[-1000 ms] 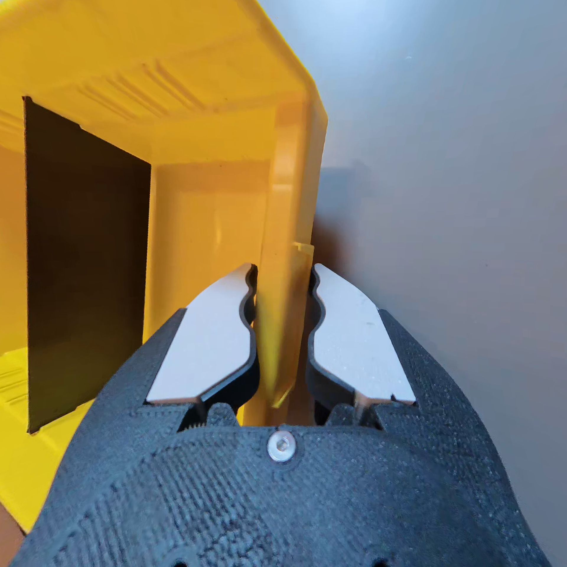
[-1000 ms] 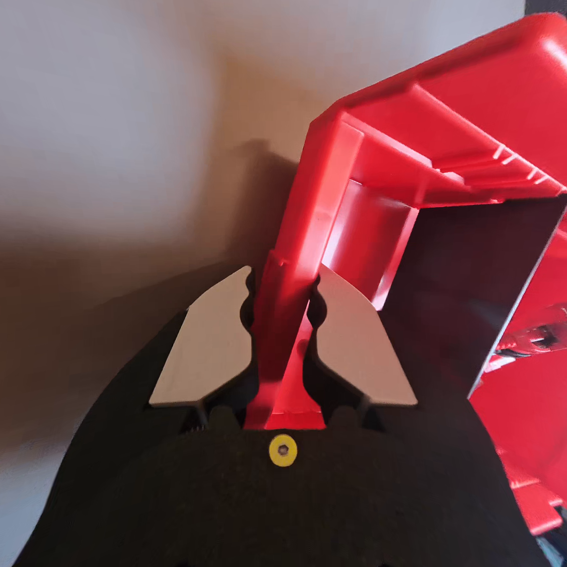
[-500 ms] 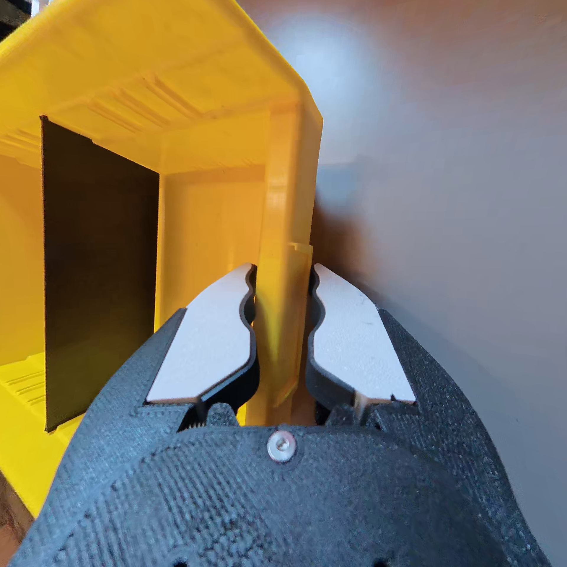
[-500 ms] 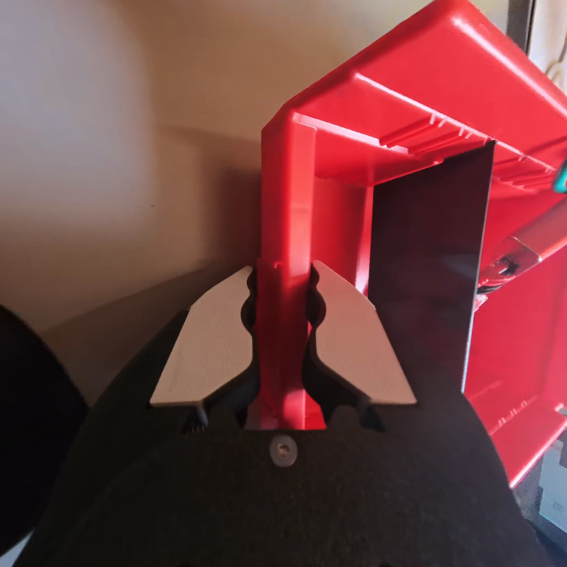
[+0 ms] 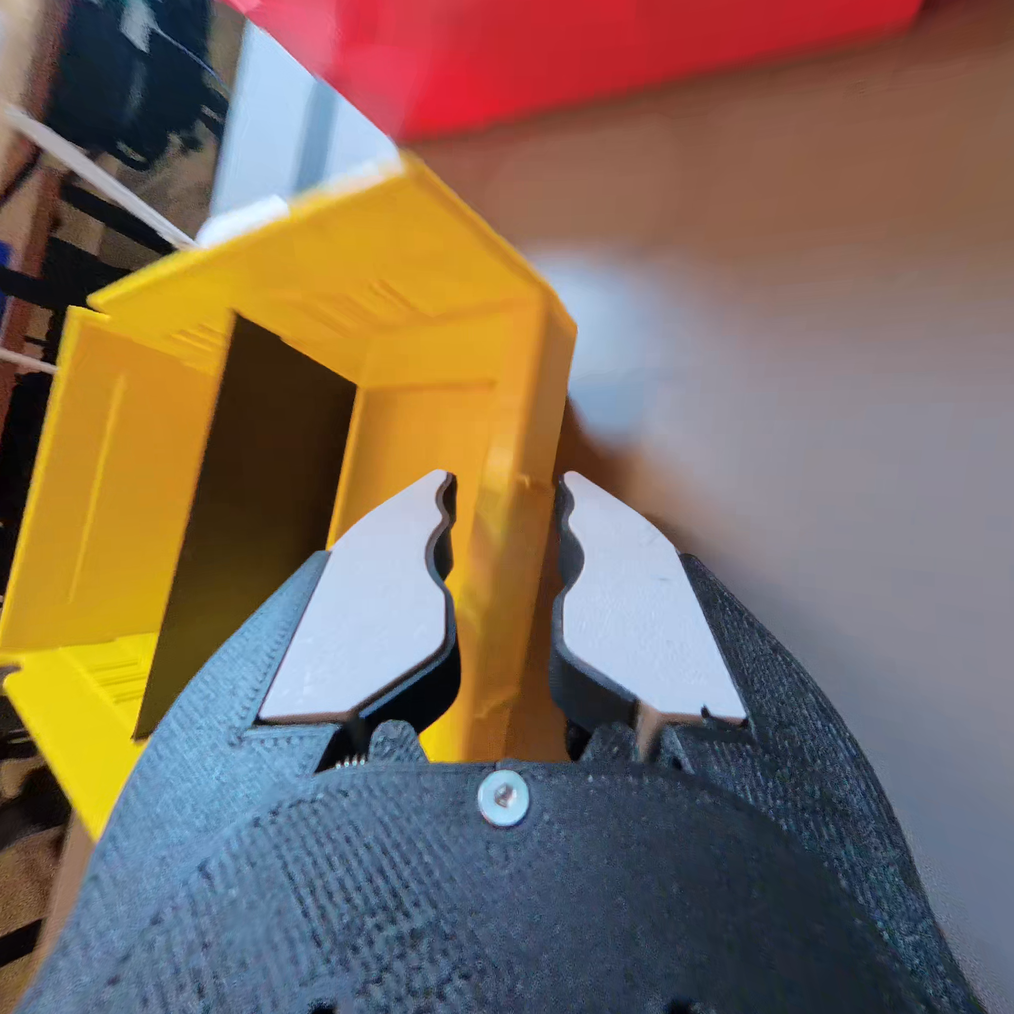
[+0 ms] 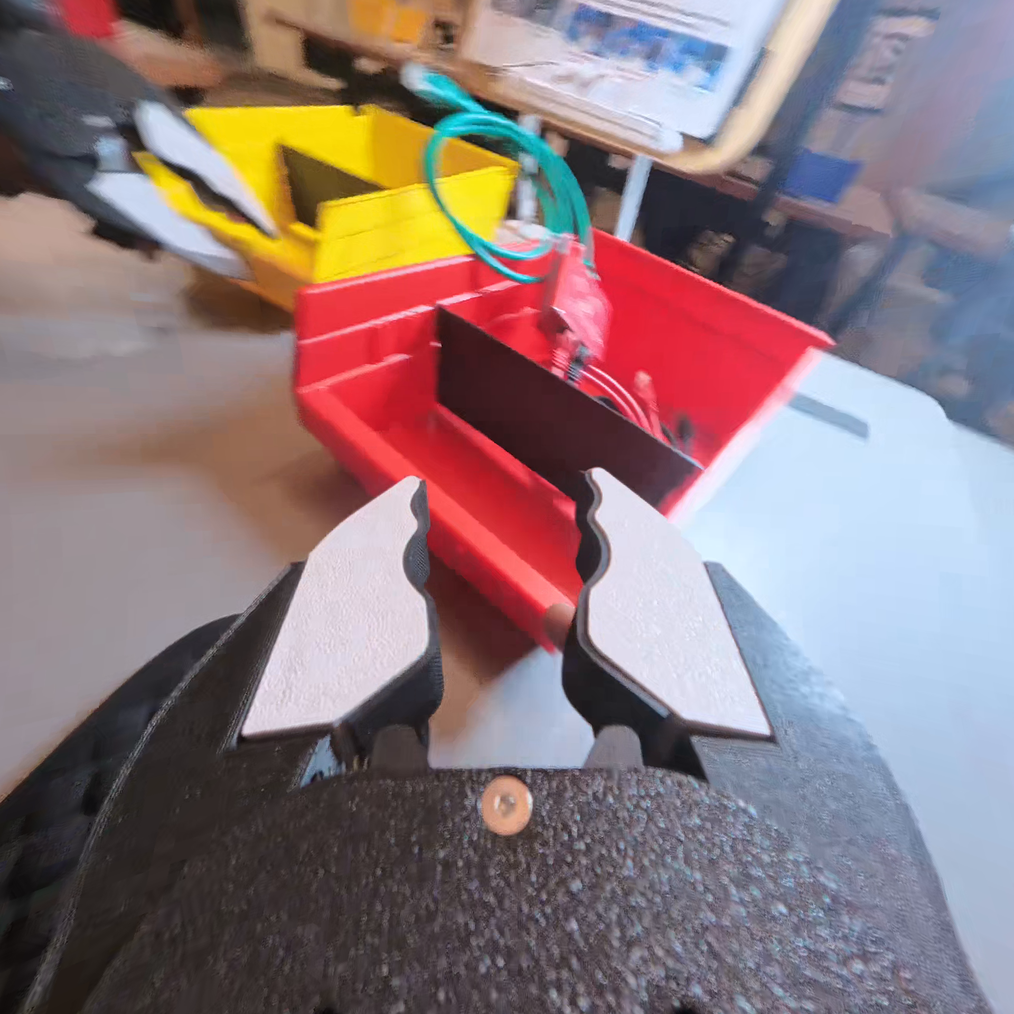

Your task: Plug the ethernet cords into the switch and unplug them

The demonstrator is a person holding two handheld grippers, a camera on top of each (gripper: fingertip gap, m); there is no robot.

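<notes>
My left gripper (image 5: 506,488) is shut on the side wall of a yellow bin (image 5: 307,307) with a black divider (image 5: 263,494) inside. It also shows in the right wrist view (image 6: 258,249), clamped on the yellow bin (image 6: 395,219). My right gripper (image 6: 503,494) is open and empty, just in front of the near corner of a red bin (image 6: 384,384) that rests on the table. A coiled green ethernet cord (image 6: 494,192) sticks up out of the red bin, and red cords (image 6: 620,395) lie behind its black divider (image 6: 548,417). No switch is in view.
The grey table (image 6: 850,603) runs to the right of the red bin. The red bin (image 5: 548,55) lies beyond the yellow one in the left wrist view. A board on a stand (image 6: 631,60) and blurred room clutter are behind the table. The tips of one gripper are about 35 centimeters away from the tips of the other.
My right gripper has let go of the red bin's wall, opened and drawn back; the red bin now sits on the table. My left gripper still holds the yellow bin, which has swung round.
</notes>
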